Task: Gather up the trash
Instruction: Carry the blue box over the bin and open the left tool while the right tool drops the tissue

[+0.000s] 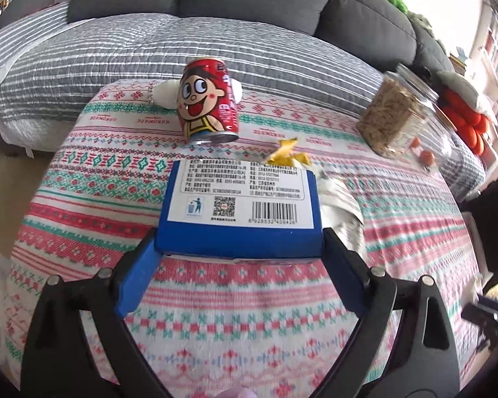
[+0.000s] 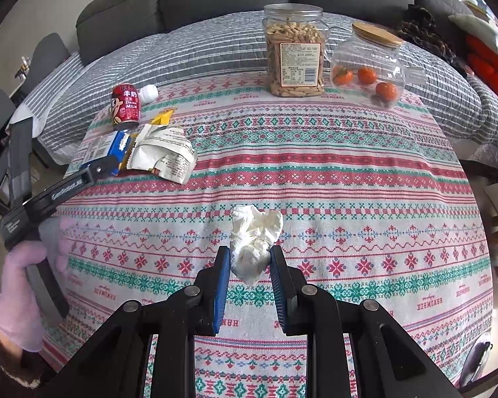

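Trash lies scattered on a table covered by a patterned cloth, with a sofa behind it. The right gripper points steeply down and has its jaws clenched on a crumpled white tissue; the blue pads press the lower part of the wad from both sides, and the upper part fans out beyond the fingertips. Gripping low on the wad appears to keep the loose paper from slipping free.

The left gripper has its jaws spread wide, straddling the near end of a blue carton that lies flat, label side up, on the cloth. Each pad sits at or just beside a near corner of the carton; firm pressure cannot be confirmed, so this grip is judged not yet made. The wide spread suits the full width of the carton. In the right wrist view, a gloved hand holds this gripper's handle.

Other trash remains near the carton: a red milk can just behind it, a yellow wrapper and a crumpled white packet beside it.

A jar of snacks and a lidded glass jar holding oranges stand well apart at the far edge; these are judged not to be trash.
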